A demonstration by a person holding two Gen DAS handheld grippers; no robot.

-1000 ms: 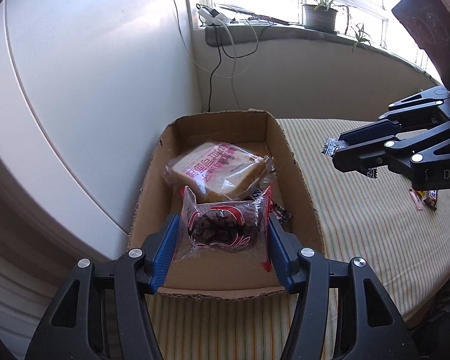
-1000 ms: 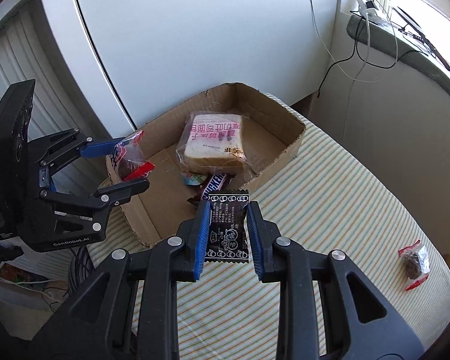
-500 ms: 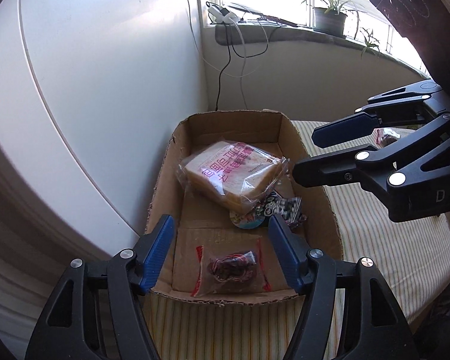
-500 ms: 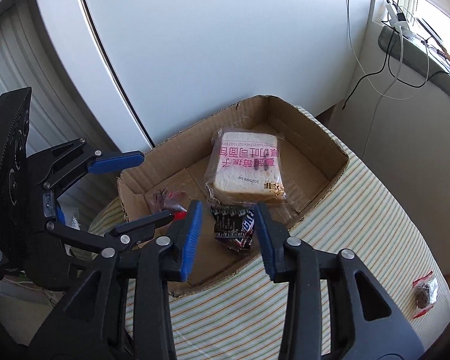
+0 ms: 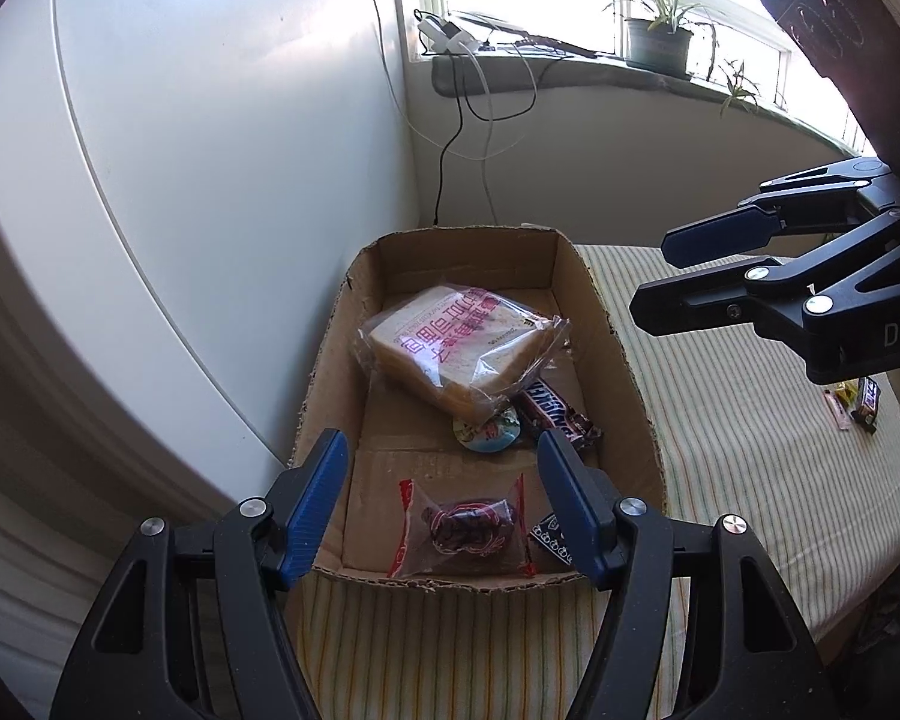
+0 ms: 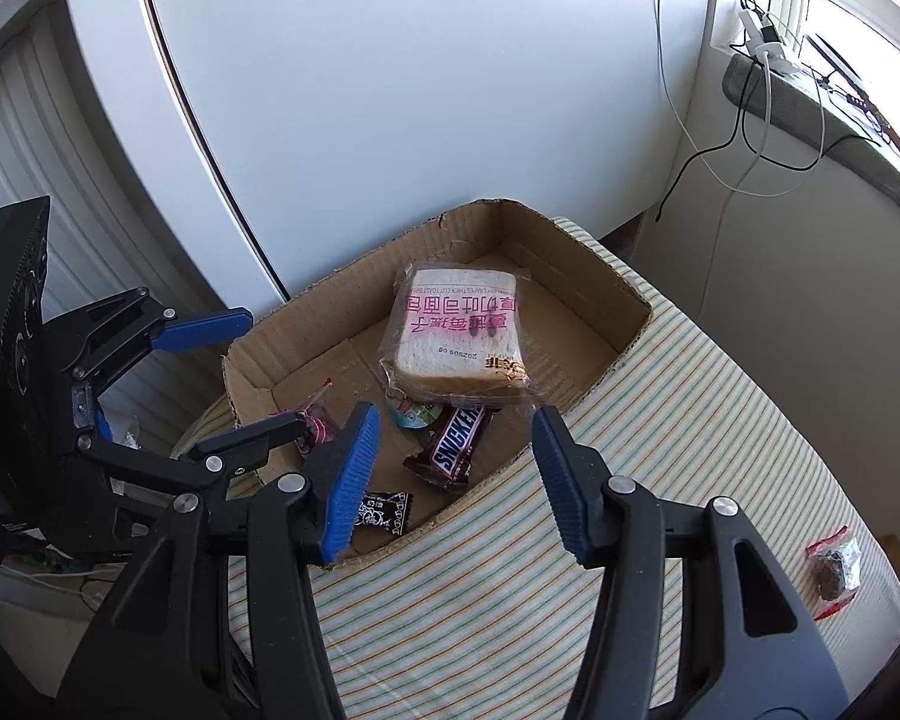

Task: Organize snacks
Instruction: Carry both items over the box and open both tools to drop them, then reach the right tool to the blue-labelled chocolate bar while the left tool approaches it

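Note:
A shallow cardboard box (image 5: 621, 366) (image 6: 624, 333) holds a wrapped bread slice (image 5: 462, 348) (image 6: 459, 336), a Snickers bar (image 5: 555, 414) (image 6: 456, 444), a small round lidded cup (image 5: 487, 431), a red-edged clear packet of dark snack (image 5: 465, 531) and a black sachet (image 6: 384, 510). My left gripper (image 5: 444, 504) (image 6: 270, 372) is open and empty above the packet at the box's near end. My right gripper (image 6: 456, 474) (image 5: 648, 276) is open and empty above the box's long side.
The box sits on a striped cloth (image 6: 660, 450) against a white cabinet (image 5: 210, 180). Loose snacks lie on the cloth: a red-edged packet (image 6: 834, 567) and small bars (image 5: 858, 405). A windowsill with cables and a potted plant (image 5: 657, 42) is behind.
My left gripper opened and dropped the red-edged packet into the box. My right gripper moved over the box, opened, let the black sachet fall in, then drew back.

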